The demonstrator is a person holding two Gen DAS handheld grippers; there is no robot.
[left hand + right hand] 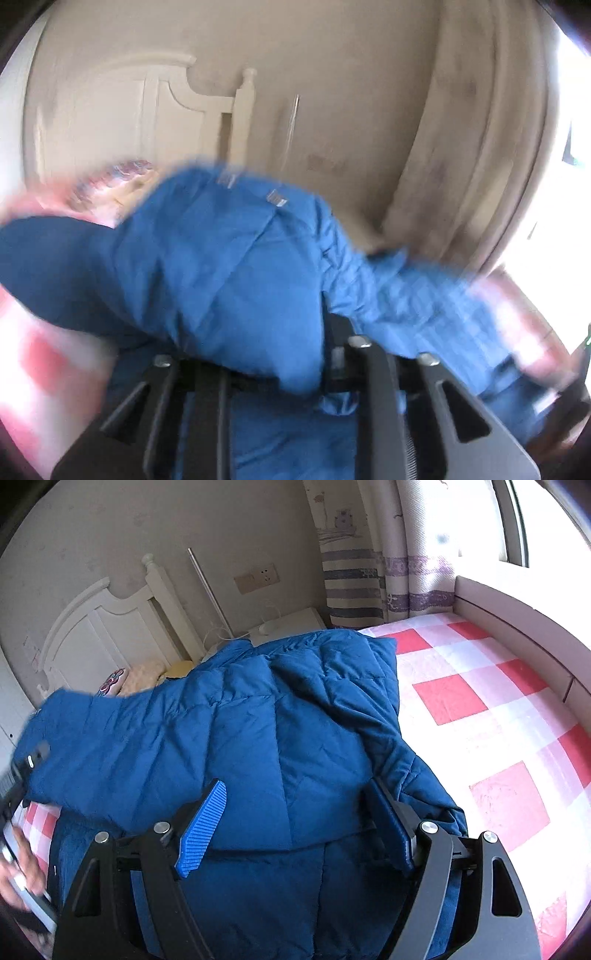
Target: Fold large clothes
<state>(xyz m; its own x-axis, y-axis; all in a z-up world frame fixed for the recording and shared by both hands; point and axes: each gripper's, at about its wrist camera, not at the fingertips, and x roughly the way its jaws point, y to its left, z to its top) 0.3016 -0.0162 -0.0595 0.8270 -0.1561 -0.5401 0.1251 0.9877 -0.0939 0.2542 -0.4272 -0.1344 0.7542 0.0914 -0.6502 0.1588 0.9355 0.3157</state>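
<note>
Right wrist view: my right gripper [295, 823] stands wide, its blue ribbed pads [201, 829] apart and pressing on nothing, over the blue quilted jacket [236, 734] that lies on the red-and-white checked bedsheet [491, 709]. One jacket flap is lifted at the left, where my left gripper [26, 771] meets its edge. In the blurred left wrist view, fabric drapes over those fingers; I cannot tell whether they pinch it.
</note>
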